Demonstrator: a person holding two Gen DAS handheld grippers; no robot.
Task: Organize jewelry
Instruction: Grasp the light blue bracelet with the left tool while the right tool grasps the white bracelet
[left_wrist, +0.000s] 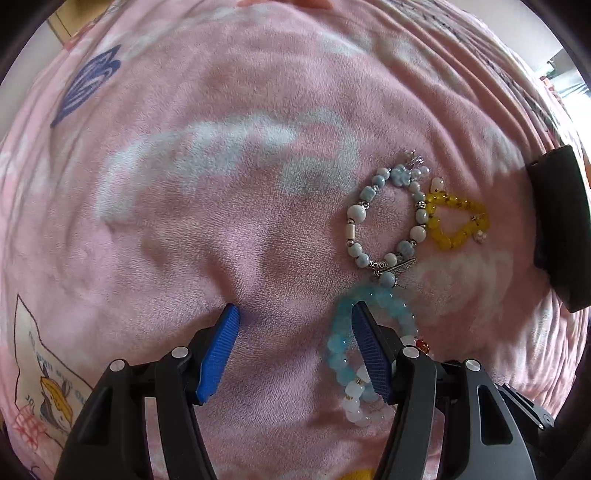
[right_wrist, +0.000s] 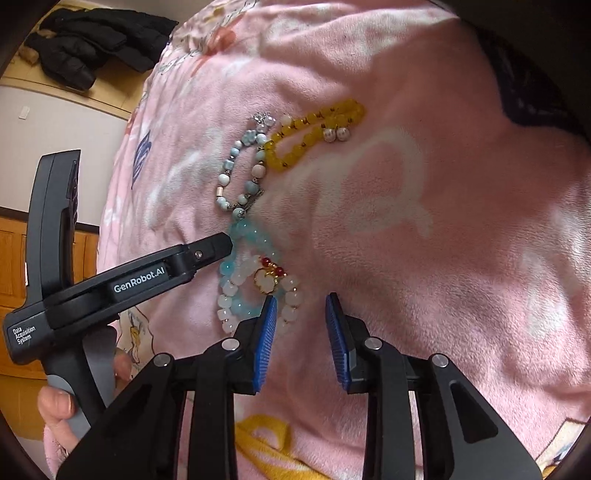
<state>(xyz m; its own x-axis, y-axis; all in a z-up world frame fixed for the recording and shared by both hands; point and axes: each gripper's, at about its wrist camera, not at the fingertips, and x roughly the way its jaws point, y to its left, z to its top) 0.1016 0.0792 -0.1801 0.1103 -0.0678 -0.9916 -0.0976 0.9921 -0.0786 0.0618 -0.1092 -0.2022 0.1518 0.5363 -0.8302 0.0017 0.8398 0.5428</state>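
Note:
Several bead bracelets lie on a pink blanket (left_wrist: 221, 240). A pale blue and white bracelet with a silver charm (left_wrist: 352, 212) lies next to a yellow bead bracelet (left_wrist: 456, 232). An aqua bead bracelet (left_wrist: 397, 304) overlaps a white bead bracelet with red beads and a gold flower charm (right_wrist: 266, 280). My left gripper (left_wrist: 293, 314) is open; its right finger rests over the aqua bracelet. My right gripper (right_wrist: 301, 301) is open and empty, its left finger at the white bracelet's near edge. The bracelets also show in the right wrist view: pale blue (right_wrist: 225, 179), yellow (right_wrist: 314, 136), aqua (right_wrist: 258, 236).
The pink blanket (right_wrist: 443, 221) has folds and printed figures. The left gripper's black body (right_wrist: 110, 288) and the hand holding it fill the left of the right wrist view. A black jacket (right_wrist: 96, 40) lies on a wooden surface at far left.

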